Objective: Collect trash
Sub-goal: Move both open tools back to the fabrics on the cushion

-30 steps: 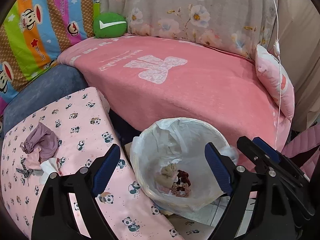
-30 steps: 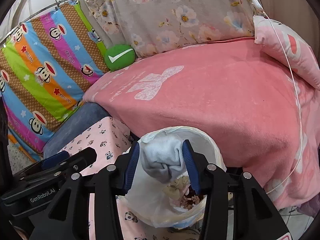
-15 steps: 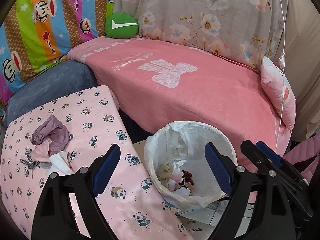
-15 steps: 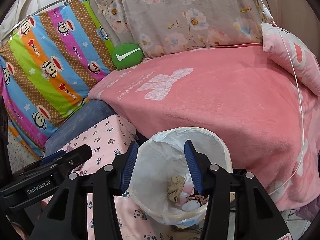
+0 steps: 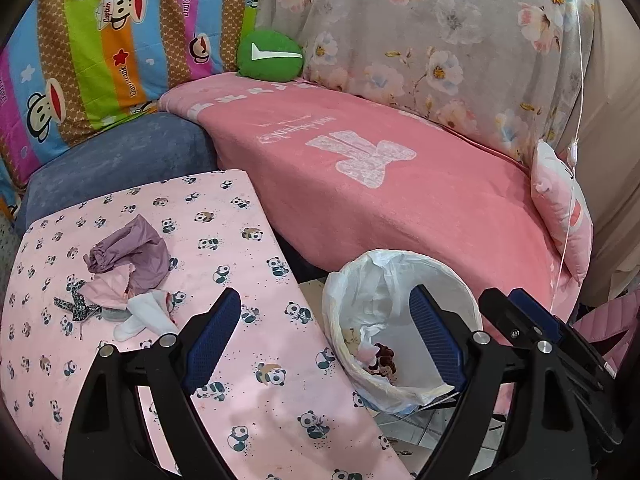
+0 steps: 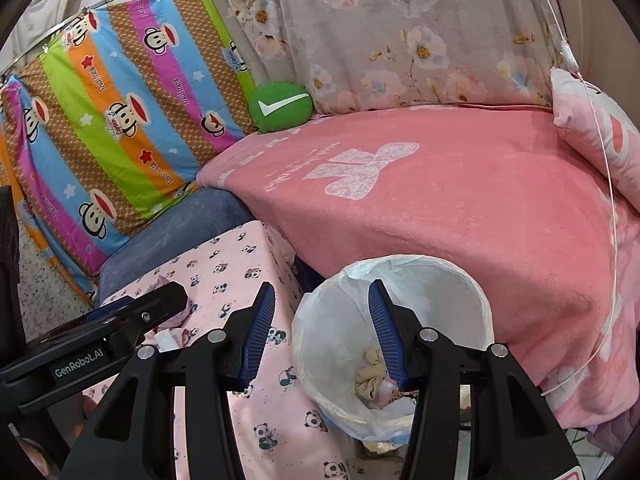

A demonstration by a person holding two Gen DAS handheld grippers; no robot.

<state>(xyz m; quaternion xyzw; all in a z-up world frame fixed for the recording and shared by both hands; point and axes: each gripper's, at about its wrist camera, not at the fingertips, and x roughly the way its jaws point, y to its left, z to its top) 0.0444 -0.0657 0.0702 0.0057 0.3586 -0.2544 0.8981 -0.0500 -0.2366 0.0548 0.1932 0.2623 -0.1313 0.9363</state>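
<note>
A white bin with a plastic liner [image 5: 448, 280] [image 6: 460, 280] stands on the floor between the panda-print table and the pink sofa, with crumpled scraps [image 5: 376, 354] [image 6: 372, 376] at its bottom. A pile of cloth scraps [image 5: 128, 276], purple, pink, white and patterned, lies on the table at the left. My left gripper [image 5: 324, 332] is open and empty, above the table edge and the bin. My right gripper [image 6: 322, 332] is open and empty, above the bin's left rim. The right gripper's body shows in the left wrist view [image 5: 536, 332].
The panda-print table [image 5: 224, 248] [image 6: 228, 272] fills the lower left. A pink blanket covers the sofa [image 5: 360, 184]. A green cushion [image 5: 270, 56], a striped monkey-print cushion [image 5: 100, 40] and a pink pillow [image 5: 564, 220] sit around it. A thin white cable [image 6: 608, 200] hangs at the right.
My right gripper opened and the grey-white cloth it held dropped into the bin. Both grippers have pulled back and up from the bin, which now looks smaller.
</note>
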